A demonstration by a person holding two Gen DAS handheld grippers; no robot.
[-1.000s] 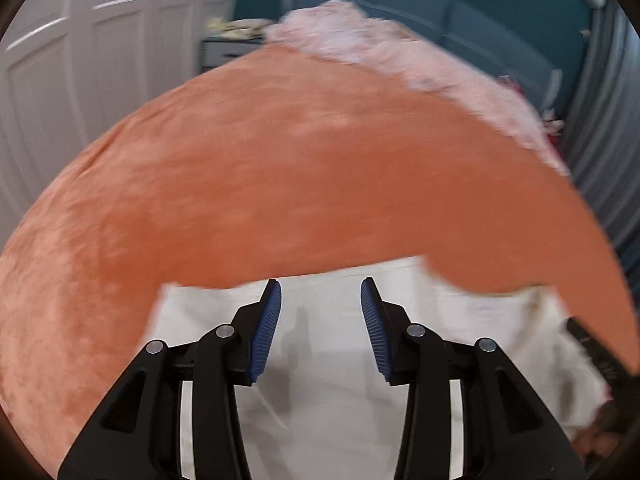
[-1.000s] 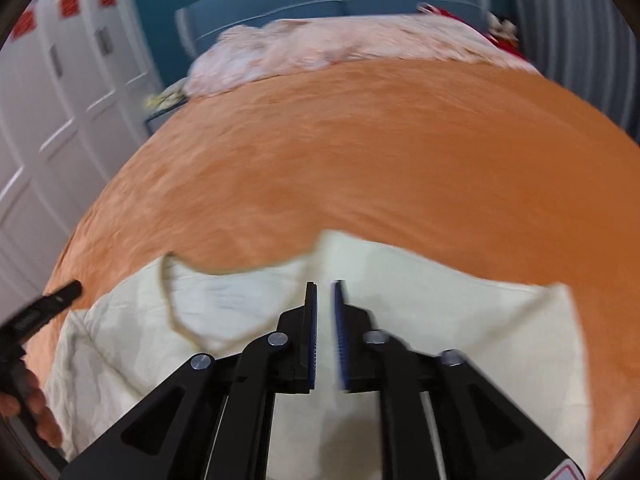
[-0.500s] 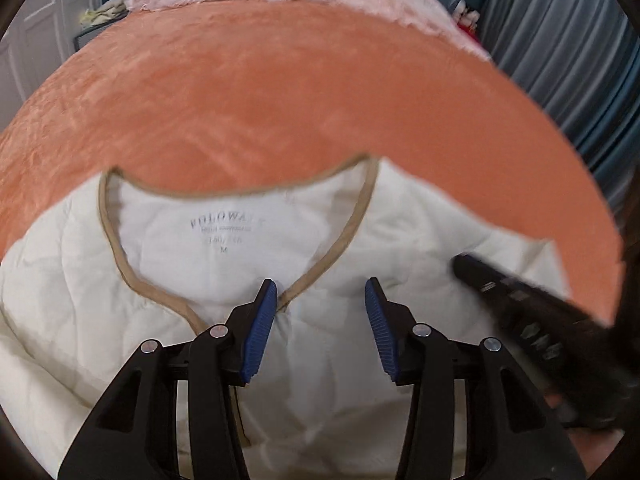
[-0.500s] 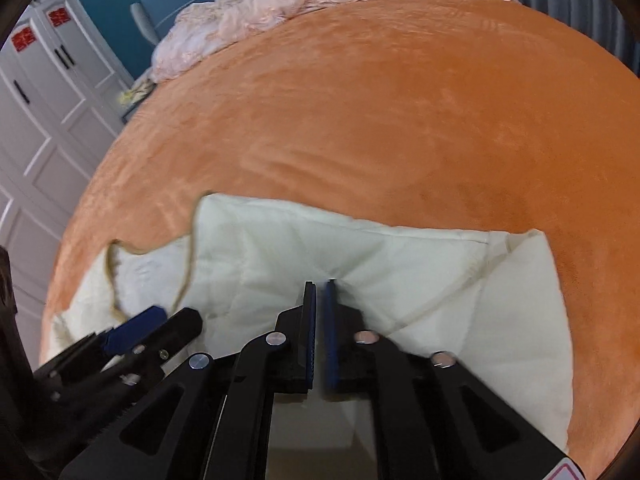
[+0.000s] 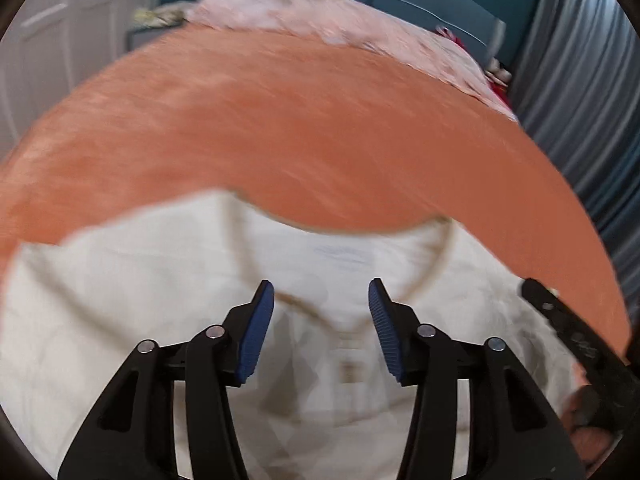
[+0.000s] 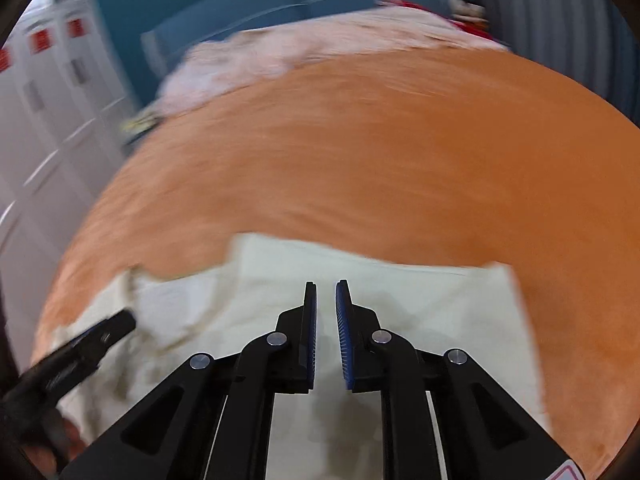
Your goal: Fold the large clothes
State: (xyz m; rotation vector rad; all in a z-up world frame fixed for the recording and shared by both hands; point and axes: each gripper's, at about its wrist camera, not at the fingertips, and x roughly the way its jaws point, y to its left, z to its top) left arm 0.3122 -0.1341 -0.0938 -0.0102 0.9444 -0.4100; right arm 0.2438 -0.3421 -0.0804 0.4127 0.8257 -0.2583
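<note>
Cream garment (image 5: 120, 320) edging bare orange bedspread (image 5: 280, 120)

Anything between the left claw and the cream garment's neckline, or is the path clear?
Nothing visible blocks it. The left claw hangs over the cream garment with its jaws opening and nothing between them, the tan-trimmed neckline just ahead. The right claw sits off at the garment's right edge, clear of that path.

I see a matt cream cloth garment (image 5: 120, 320) on a plush, velvety orange blanket (image 5: 280, 120); my gripper pads (image 5: 256, 336) look ribbed blue rubber.
</note>
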